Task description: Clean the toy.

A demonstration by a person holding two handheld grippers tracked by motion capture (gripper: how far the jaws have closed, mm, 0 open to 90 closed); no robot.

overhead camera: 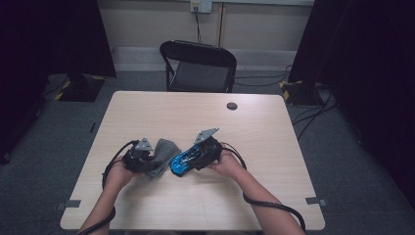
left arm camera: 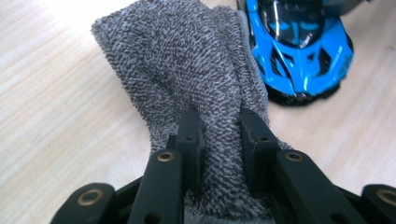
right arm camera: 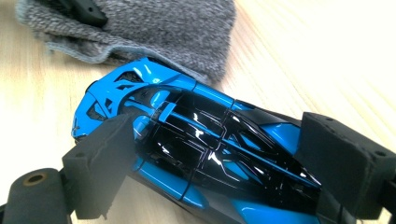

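Observation:
A grey terry cloth [overhead camera: 164,151] lies bunched on the wooden table [overhead camera: 195,117], left of centre. My left gripper [overhead camera: 142,157] is shut on the cloth [left arm camera: 187,56]: in the left gripper view [left arm camera: 219,122] both black jaws pinch a fold of it. A blue and black toy car [overhead camera: 182,162] sits just right of the cloth, its nose [left arm camera: 299,51] close to the cloth's edge. My right gripper [overhead camera: 203,152] is shut on the car [right arm camera: 210,144], foam pads [right arm camera: 100,161] pressed against its two sides. The cloth [right arm camera: 154,28] lies beyond the car's nose.
A black folding chair [overhead camera: 198,66] stands beyond the table's far edge. A round black cable cap [overhead camera: 232,105] sits in the tabletop at the back right. Cables trail from both grippers over the near edge. Dark curtains flank the room.

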